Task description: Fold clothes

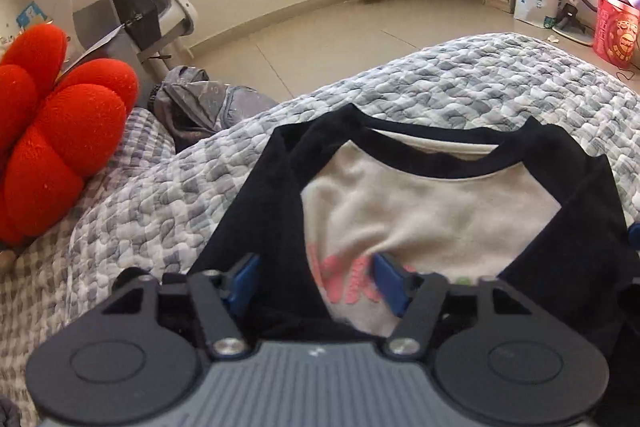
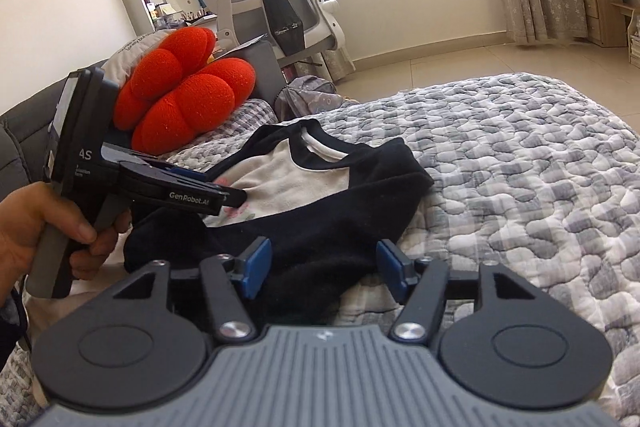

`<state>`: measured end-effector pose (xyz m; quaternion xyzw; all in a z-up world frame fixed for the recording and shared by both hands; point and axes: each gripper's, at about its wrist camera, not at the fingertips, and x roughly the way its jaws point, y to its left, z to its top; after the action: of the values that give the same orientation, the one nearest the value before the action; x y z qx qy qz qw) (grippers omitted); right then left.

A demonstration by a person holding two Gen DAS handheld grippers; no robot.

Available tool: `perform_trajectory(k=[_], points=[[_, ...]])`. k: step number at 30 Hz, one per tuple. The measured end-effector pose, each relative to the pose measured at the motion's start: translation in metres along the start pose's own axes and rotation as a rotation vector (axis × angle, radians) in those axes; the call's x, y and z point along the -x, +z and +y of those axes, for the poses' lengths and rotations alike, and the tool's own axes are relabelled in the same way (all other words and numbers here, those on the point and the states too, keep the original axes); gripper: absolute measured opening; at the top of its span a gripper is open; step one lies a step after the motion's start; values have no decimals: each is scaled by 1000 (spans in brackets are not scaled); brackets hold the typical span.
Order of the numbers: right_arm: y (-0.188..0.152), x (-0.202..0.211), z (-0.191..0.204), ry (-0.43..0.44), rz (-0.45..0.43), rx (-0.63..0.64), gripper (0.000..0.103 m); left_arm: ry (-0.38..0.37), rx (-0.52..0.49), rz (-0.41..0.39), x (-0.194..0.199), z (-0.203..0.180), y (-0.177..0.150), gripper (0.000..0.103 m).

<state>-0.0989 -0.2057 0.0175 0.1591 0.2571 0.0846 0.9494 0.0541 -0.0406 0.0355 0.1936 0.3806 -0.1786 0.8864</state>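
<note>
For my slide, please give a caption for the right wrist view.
Open right gripper over a black-and-cream shirt on the quilted bed.

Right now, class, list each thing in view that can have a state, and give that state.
Shirt: partly folded, black sleeves turned in, lying on the quilt.
Left gripper: open over the shirt's cream front.
Right gripper: open above the black hem, nothing held.
Red cushion: resting beside the shirt.

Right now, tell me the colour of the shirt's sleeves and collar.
Black, around a cream body, on the shirt; the right wrist view shows it best.
</note>
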Motion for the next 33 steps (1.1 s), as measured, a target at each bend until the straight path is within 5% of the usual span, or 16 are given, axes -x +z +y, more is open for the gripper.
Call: perform_trajectory(k=[1, 4, 8, 14, 20, 23, 26, 31, 33], points=[[-2, 0, -6, -1, -7, -26, 63, 6, 20, -3, 6, 4, 6, 4], [-2, 6, -26, 48, -36, -158, 63, 40, 71, -65, 32, 21, 22, 4], [-2, 12, -34, 63, -48, -223, 63, -21, 223, -175, 92, 56, 37, 4], [9, 17, -26, 58, -46, -236, 65, -49, 143, -480, 231, 45, 42, 4], [40, 32, -15, 221, -121, -320, 80, -42, -25, -707, 322, 23, 37, 2], [55, 45, -6, 223, -165, -292, 86, -79, -3, -694, 330, 24, 37, 2], [57, 51, 1, 214, -169, -250, 91, -9, -4, -660, 310, 28, 25, 1], [51, 46, 0, 160, -132, -212, 91, -79, 71, -548, 270, 38, 0, 1], [50, 36, -3, 136, -103, -220, 91, -115, 66, -446, 242, 31, -9, 11]])
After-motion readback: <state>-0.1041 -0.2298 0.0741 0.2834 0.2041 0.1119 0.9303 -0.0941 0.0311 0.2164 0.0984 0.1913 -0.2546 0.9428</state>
